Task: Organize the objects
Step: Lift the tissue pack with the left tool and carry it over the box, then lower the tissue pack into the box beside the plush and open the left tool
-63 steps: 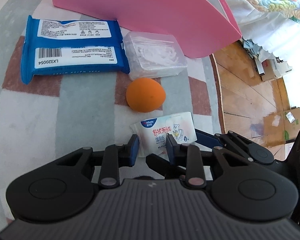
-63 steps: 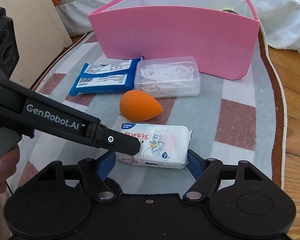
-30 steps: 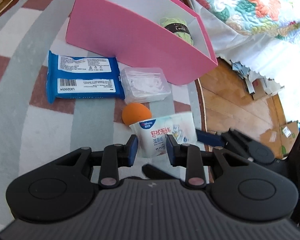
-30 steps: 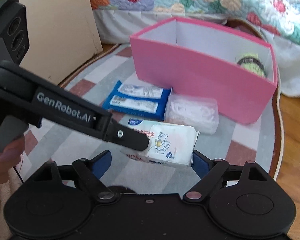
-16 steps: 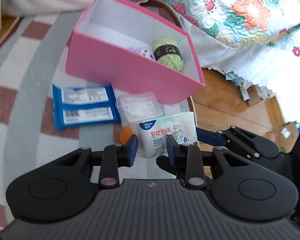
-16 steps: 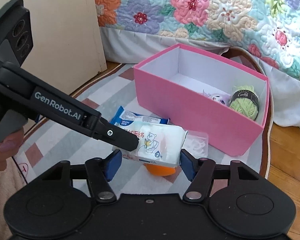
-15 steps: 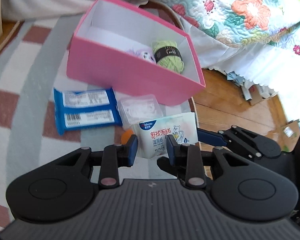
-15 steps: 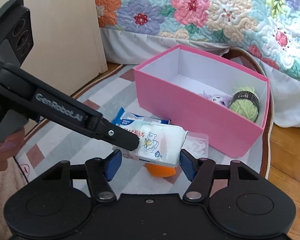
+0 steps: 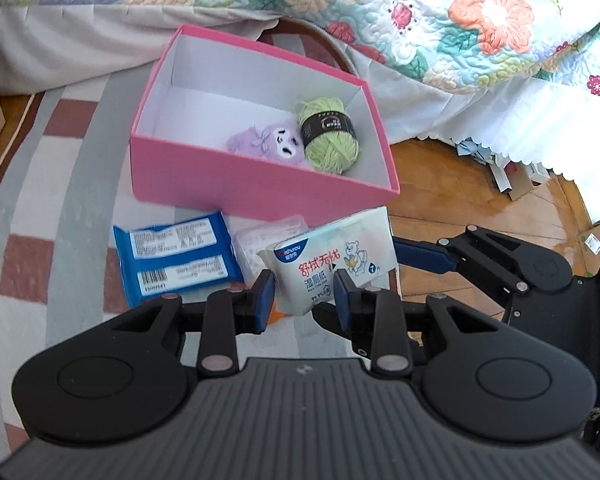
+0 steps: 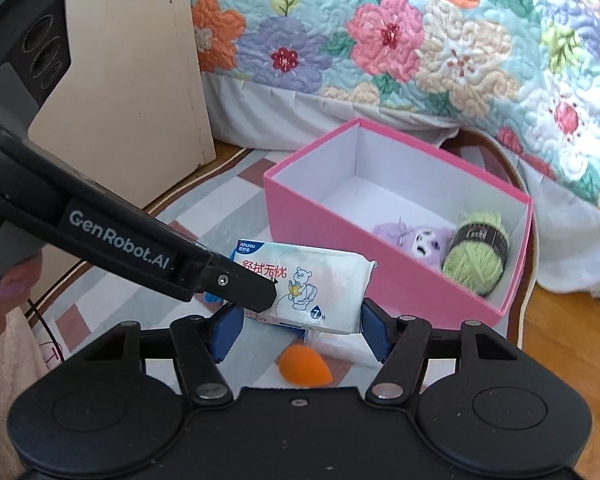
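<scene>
At the bottom centre of the left wrist view, the left gripper point(image 9: 302, 294) is clenched on the near end of a white wet-wipe pack point(image 9: 332, 262), its blue pads pressing both sides; its jaws have just been opening slightly with the pack between them. In the right wrist view the right gripper point(image 10: 302, 326) has the same pack point(image 10: 320, 284) between its blue fingers point(image 10: 374, 330); the right pad meets the pack's right end, while the left end is hidden behind the left gripper's black finger, so whether it truly grasps cannot be told. The pack is held in the air, above the striped rug point(image 9: 60, 208), at the lower middle of both frames. At the left edge of the right wrist view, a person's hand point(image 10: 10, 280) grips the left tool's handle. Below the pack, low in the right wrist frame, an orange egg-shaped sponge point(image 10: 304, 368) lies on the rug, and a clear plastic box point(image 9: 260, 246) shows just left of the pack in the left wrist view. Left of that lies a blue wipes packet point(image 9: 176, 256). Behind them, mid-frame, stands an open pink box point(image 9: 260, 188) with a purple plush toy point(image 9: 266, 142) and a green yarn ball point(image 9: 330, 134) touching side by side at its right end. A floral quilt point(image 9: 420, 8) fills the top, and a beige cabinet point(image 10: 128, 88) stands at the upper left of the right wrist view.
</scene>
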The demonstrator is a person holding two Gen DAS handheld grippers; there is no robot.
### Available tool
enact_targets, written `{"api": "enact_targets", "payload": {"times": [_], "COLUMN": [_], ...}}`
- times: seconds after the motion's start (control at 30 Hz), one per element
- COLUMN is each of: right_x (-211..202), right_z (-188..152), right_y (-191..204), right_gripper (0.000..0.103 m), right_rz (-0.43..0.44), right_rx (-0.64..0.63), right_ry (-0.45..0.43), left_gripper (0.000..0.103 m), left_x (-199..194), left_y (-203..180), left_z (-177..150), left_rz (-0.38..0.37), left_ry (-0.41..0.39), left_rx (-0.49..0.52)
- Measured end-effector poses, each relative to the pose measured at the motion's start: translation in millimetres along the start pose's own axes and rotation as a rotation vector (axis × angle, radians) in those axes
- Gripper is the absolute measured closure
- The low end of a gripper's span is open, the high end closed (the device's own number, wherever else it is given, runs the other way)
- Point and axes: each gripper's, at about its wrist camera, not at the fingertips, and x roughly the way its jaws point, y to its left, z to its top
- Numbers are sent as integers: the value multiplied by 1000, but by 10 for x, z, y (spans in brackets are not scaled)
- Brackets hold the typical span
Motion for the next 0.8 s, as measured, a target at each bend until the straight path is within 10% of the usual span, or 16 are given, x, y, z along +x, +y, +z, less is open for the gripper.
{"api": "enact_targets", "payload": {"times": [0.8], "right_x": [595], "right_z": [737], "right_y": [-615], "right_gripper": [48], "right_rz": [115], "right_rx": [10], "right_ry": [-3], "left_gripper": [67], "left_x": [439], "left_y": [85], "left_z": [1105], "left_rz": [171], "left_ry": [60], "left_rx": [98]}}
